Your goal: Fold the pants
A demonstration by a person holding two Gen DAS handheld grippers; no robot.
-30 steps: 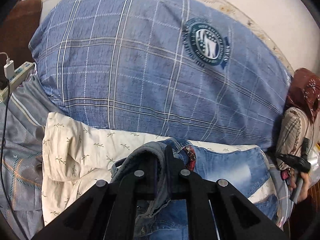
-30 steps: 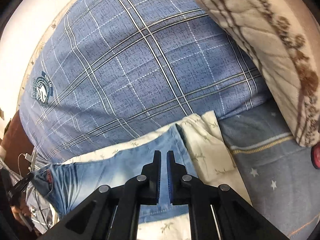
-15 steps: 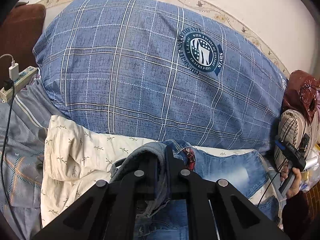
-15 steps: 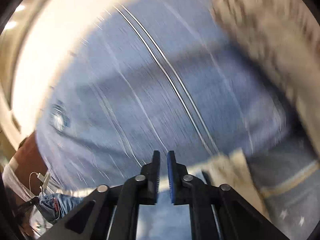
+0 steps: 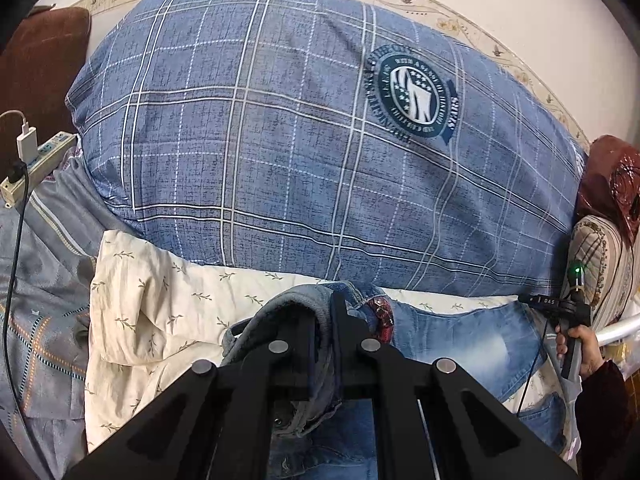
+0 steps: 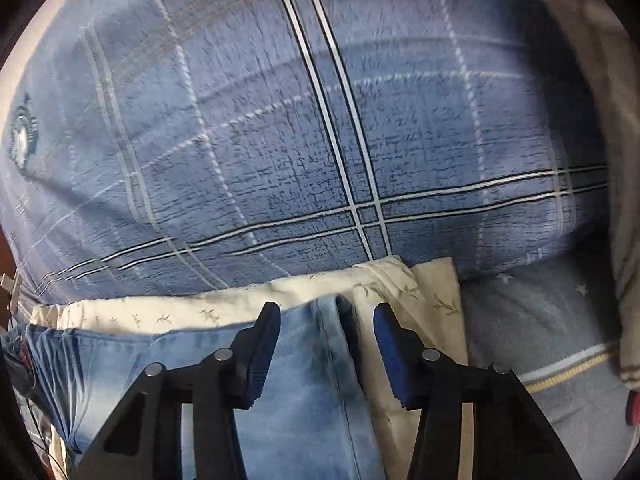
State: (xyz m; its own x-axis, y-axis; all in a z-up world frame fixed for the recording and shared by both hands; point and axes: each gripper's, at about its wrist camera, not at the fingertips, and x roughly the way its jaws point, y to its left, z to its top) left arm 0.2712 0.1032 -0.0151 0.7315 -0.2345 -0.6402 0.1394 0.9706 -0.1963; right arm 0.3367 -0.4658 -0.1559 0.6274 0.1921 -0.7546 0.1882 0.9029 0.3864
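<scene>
Light blue jeans (image 5: 460,340) lie across a cream leaf-print sheet (image 5: 160,312) on the bed. My left gripper (image 5: 326,308) is shut on the bunched waistband, which is lifted into a fold between the fingers. In the right wrist view the leg end of the jeans (image 6: 312,380) runs between the fingers of my right gripper (image 6: 326,314). Its jaws stand apart and are closing, with the blue pads clear of the denim on both sides. In the left wrist view a hand holds the right gripper (image 5: 572,320) at the far right, over the leg end.
A big blue plaid pillow (image 5: 300,140) rises just behind the jeans. A power strip with a charger (image 5: 36,160) and a brown cushion (image 5: 36,60) are at left. A beige patterned pillow (image 5: 600,248) and a dark red bag (image 5: 616,176) are at right. Grey star bedding (image 6: 540,320) lies beside the sheet.
The right gripper has gone from shut to apart and dropped low over the jeans' leg end. The left gripper keeps its hold on the waistband and has hardly moved.
</scene>
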